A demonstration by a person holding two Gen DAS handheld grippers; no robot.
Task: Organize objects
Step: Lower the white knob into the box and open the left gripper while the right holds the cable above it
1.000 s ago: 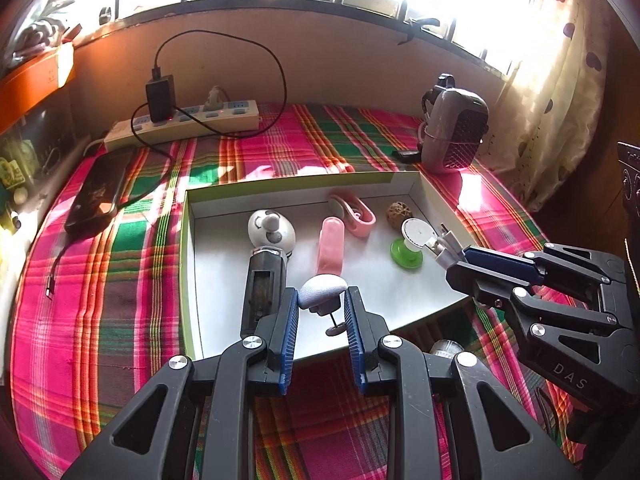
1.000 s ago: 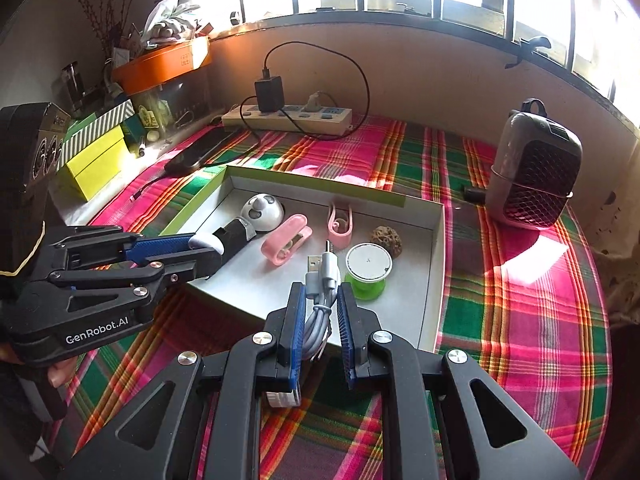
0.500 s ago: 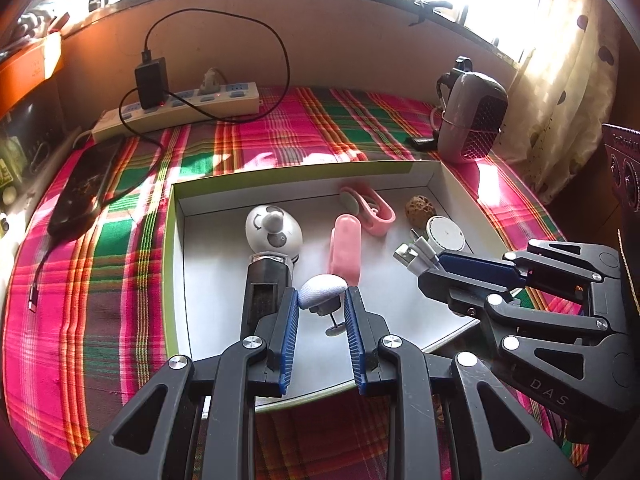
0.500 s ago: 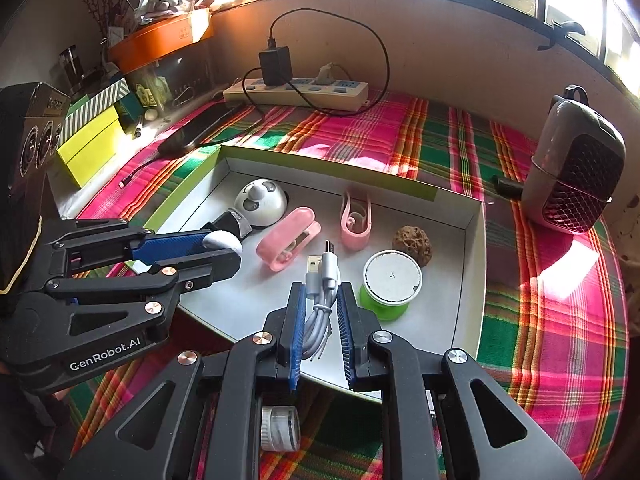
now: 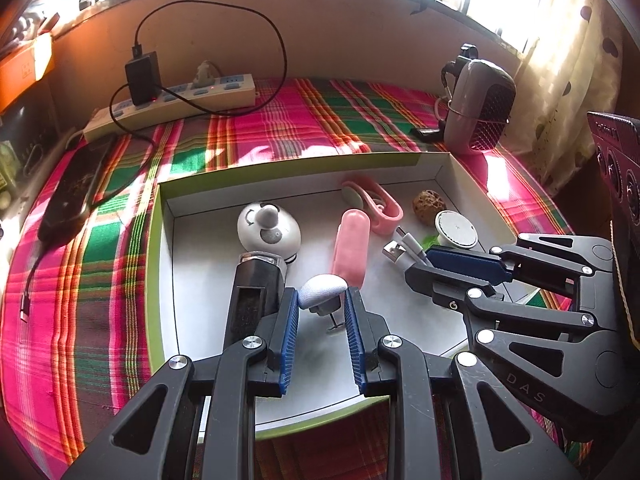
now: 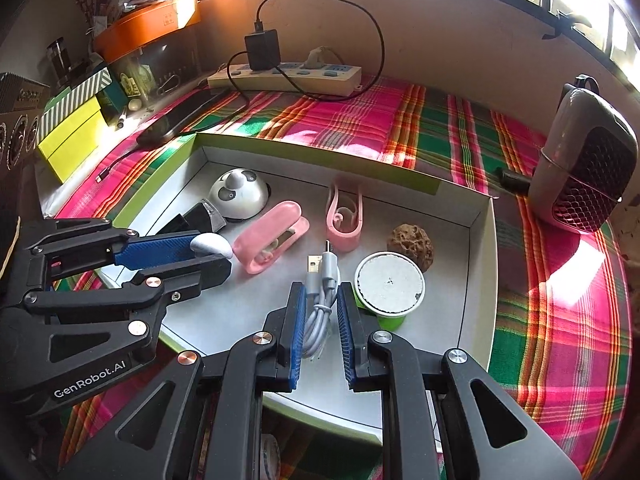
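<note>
1. Left claw (image 5: 321,307) clenched on a small grey-capped piece (image 5: 322,289), held above the tray (image 5: 168,280) floor, a thin pin hanging beneath it.
2. Right claw (image 6: 322,309) clenched on a coiled grey cable (image 6: 320,300), plugs poking out ahead of the tips, above the tray.
3. Ahead of the left claw: black holder (image 5: 256,284), just left of it and touching the white round gadget (image 5: 268,230) beyond; pink case (image 5: 351,246) just ahead.
4. Right of the right claw, just beside it: white-topped green spool (image 6: 390,286); brown nut (image 6: 410,246) beyond it; pink clip (image 6: 345,216) ahead.
5. Beyond the tray on the plaid-covered counter (image 6: 400,116): power strip (image 6: 288,76), grey heater (image 6: 584,160) far right.
</note>
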